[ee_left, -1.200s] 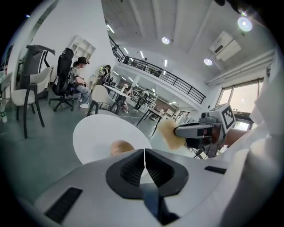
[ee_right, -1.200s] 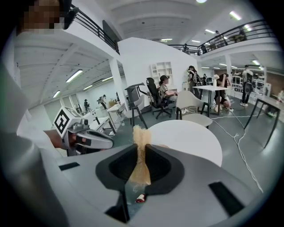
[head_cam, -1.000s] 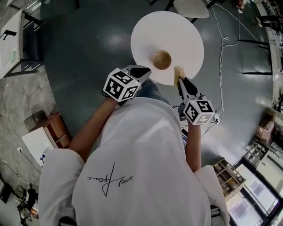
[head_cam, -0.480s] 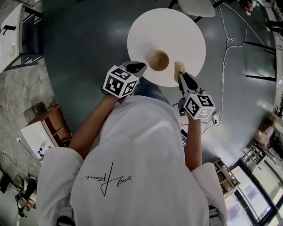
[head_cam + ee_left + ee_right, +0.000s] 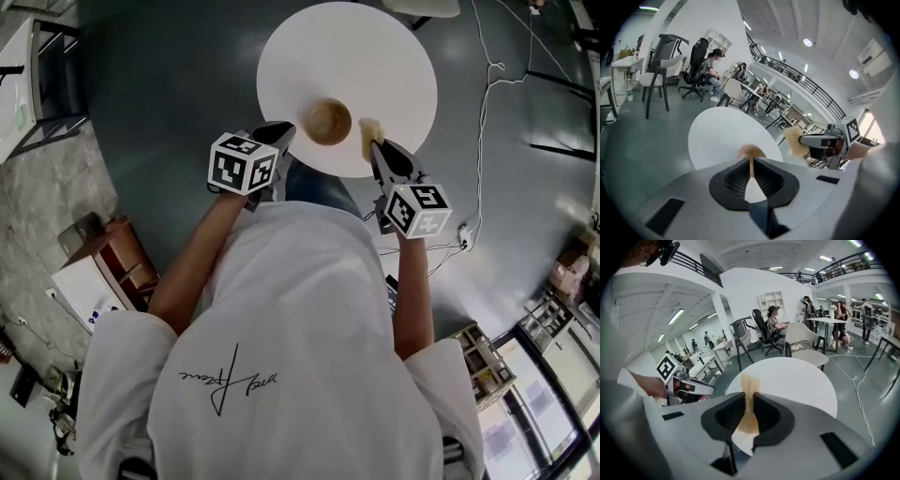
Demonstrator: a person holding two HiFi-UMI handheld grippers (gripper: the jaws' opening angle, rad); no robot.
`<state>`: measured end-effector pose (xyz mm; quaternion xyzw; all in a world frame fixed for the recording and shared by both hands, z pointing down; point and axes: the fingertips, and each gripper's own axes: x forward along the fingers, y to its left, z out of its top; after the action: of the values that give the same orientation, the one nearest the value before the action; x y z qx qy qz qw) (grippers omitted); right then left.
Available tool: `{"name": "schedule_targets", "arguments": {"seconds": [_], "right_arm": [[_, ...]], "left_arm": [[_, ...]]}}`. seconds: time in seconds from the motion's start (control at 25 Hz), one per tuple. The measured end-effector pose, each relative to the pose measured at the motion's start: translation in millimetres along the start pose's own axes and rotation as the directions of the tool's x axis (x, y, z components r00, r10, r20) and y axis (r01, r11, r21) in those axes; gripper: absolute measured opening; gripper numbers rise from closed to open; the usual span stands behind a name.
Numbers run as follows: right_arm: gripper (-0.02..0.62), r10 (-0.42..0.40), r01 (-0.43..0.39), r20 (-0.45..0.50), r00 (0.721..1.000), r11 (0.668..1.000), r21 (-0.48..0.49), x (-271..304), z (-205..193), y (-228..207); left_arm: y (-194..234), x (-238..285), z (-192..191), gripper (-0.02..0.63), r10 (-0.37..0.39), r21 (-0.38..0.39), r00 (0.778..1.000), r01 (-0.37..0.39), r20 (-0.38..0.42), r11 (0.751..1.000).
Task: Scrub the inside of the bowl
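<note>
A small wooden bowl [image 5: 327,121] stands upright near the front edge of a round white table [image 5: 375,56]. My left gripper [image 5: 286,129] hovers just left of the bowl, shut with nothing held. In the left gripper view the bowl [image 5: 750,151] shows ahead, past the closed left gripper [image 5: 751,164]. My right gripper [image 5: 373,145] is shut on a yellow sponge [image 5: 367,129], which hangs just right of the bowl. The sponge [image 5: 749,383] is squeezed thin in the right gripper [image 5: 749,401]. The bowl is hidden in that view.
A white cable [image 5: 483,84] trails over the grey floor right of the table. A wooden box [image 5: 117,262] and a white case sit on the floor at the left. Office chairs [image 5: 696,61], desks and seated people stand beyond the table.
Both grippers have come down and forward toward the table's front edge. The left one has rolled and sits closer to the bowl's left side. The sponge stays gripped.
</note>
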<state>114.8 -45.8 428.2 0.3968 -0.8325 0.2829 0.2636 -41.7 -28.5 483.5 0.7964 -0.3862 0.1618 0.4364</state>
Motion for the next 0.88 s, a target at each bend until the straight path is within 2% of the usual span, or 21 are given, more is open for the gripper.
{"name": "schedule_targets", "arguments": {"seconds": [0.4,0.52,0.64,0.88], "right_arm": [[0.066,0.02,-0.019,-0.028,0.999,0.999,0.05,17.9,-7.4,-15.8],[0.066,0.023,-0.021,-0.034,0.999,0.998,0.054,20.9,-6.9,-21.8],[0.066,0.029,-0.027,-0.041,0.999,0.998,0.057,25.2,-6.9,-22.6],[0.066,0.022,-0.022,-0.072,0.997,1.0,0.004,36.5,-11.7,-25.3]], "left_arm": [[14.5,21.7,5.0,0.008,0.038,-0.061,0.999,-0.039,-0.021,0.997],[15.6,27.5,5.7,0.046,0.043,-0.072,0.999,-0.045,-0.034,0.996],[18.5,30.5,1.8,0.055,0.046,-0.083,0.998,-0.05,-0.046,0.995],[22.8,37.1,-3.3,0.055,0.033,-0.117,0.997,-0.041,-0.066,0.992]]}}
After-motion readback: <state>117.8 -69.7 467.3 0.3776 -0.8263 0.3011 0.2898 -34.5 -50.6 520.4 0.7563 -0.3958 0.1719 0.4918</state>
